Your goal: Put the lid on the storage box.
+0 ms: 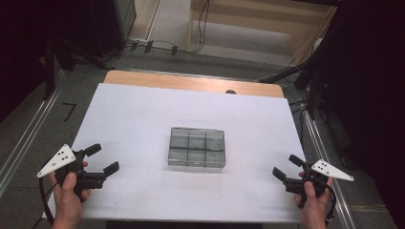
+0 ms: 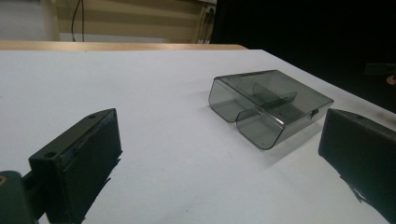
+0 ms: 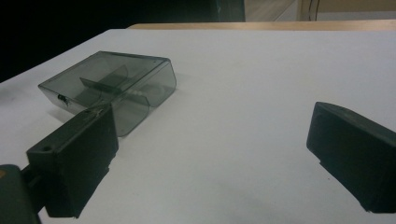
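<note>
While both grippers' fingers gape empty, smoky box (image 1: 197,147) mid-sheet, white table (image 1: 133,114) bare to every edge.

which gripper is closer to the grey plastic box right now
Left, slightly. The left gripper is open at the compartment box's near-left; the right gripper, also open, sits farther off at its near-right.

White sheet (image 1: 143,119) covers the surface, and a bare wooden strip (image 1: 191,82) shows along its far edge, with a small dark spot (image 1: 230,91) sitting on that strip. Beyond it, black cables (image 1: 153,46) trail across the grey floor (image 1: 172,19). Far left, a dark stand leg (image 1: 47,67) rises; left of the surface, a metal rail (image 1: 28,129) runs along the floor.
</note>
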{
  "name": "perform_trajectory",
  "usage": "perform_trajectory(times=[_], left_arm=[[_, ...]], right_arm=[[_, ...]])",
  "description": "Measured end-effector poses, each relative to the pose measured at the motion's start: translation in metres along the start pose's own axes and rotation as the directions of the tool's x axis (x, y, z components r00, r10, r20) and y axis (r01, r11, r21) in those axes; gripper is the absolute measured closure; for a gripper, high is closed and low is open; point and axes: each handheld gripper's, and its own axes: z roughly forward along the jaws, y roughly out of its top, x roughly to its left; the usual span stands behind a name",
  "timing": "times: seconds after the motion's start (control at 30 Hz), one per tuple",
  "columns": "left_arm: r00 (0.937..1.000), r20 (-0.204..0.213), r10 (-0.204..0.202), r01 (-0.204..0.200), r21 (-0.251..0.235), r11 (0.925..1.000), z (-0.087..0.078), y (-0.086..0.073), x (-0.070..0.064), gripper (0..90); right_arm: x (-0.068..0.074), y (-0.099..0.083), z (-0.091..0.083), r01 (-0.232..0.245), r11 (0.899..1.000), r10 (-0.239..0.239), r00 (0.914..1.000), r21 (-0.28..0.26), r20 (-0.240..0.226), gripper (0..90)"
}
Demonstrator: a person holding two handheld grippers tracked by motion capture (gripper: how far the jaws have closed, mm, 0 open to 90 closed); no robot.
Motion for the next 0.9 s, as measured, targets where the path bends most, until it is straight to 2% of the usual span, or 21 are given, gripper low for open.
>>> perform_trajectory(times=[0.3,0.5,0.6,0.73,0.9], left_arm=[[0.9998,-0.016,-0.007,0.008,0.002,1.0,-0.003,-0.002,0.006,0.0],[0.9999,-0.012,-0.002,0.002,0.019,0.9998,0.001,-0.004,0.006,0.0],[0.9999,-0.011,-0.003,0.003,0.02,0.9998,0.002,-0.005,0.006,0.0],[0.9999,-0.016,0.001,-0.001,0.027,0.9996,0.004,-0.006,0.007,0.0],[0.9999,-0.015,0.006,-0.006,0.032,0.9995,0.006,-0.007,0.008,0.0]], right_arm=[[0.0,-0.002,0.002,0.012,1.0,-0.012,0.9999,-0.006,0.009,0.0],[0.004,-0.002,0.004,0.034,0.999,-0.034,0.9994,0.0,-0.007,0.0],[0.006,-0.004,0.009,0.043,0.999,-0.043,0.9991,0.023,0.002,0.0],[0.005,-0.006,0.013,0.049,0.998,-0.05,0.9985,0.027,0.023,0.0],[0.002,-0.012,0.015,0.027,0.999,-0.029,0.9988,0.034,0.041,0.0]])
